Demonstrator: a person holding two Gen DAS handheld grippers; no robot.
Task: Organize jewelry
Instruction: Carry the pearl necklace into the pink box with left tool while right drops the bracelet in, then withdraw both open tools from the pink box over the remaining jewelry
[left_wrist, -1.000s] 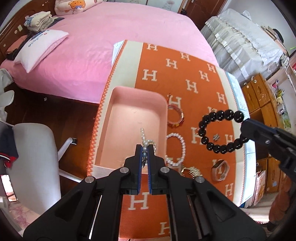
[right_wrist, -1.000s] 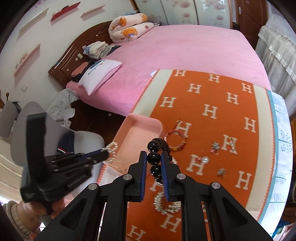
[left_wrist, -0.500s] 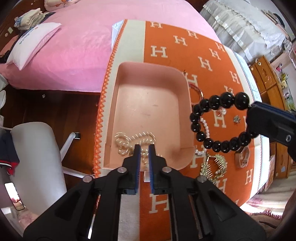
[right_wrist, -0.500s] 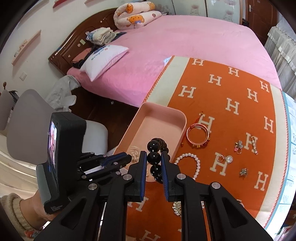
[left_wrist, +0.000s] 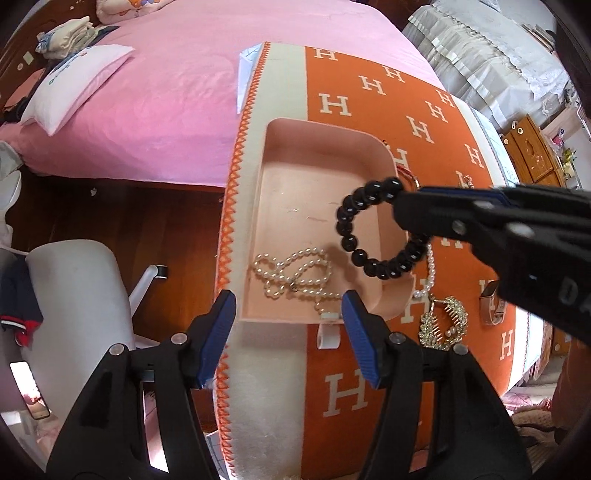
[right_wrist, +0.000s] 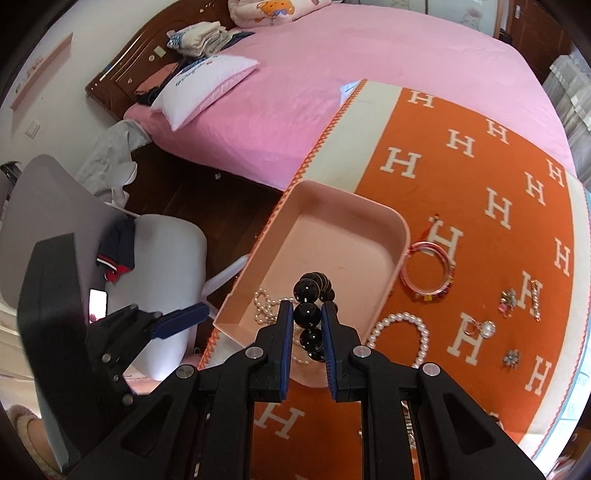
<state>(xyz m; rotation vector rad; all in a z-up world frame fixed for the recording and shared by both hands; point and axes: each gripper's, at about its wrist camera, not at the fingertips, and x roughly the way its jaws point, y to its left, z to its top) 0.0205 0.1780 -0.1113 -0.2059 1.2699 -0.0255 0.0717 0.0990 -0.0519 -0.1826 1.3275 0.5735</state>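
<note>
Black bead bracelet (right_wrist: 308, 314) pinched in right gripper (right_wrist: 307, 332), over pink tray (left_wrist: 384, 155). Left gripper (left_wrist: 286, 325) opening, empty; pearl necklace (left_wrist: 295, 275) in tray, 6 o'clock. Next: release bracelet into tray.

White capital "H" letters repeated in rows across the orange blanket (right_wrist: 480, 192), also seen from the left wrist (left_wrist: 369, 85). Blue print on the white pillow (right_wrist: 207, 79) too small to read. Nothing else legible.
</note>
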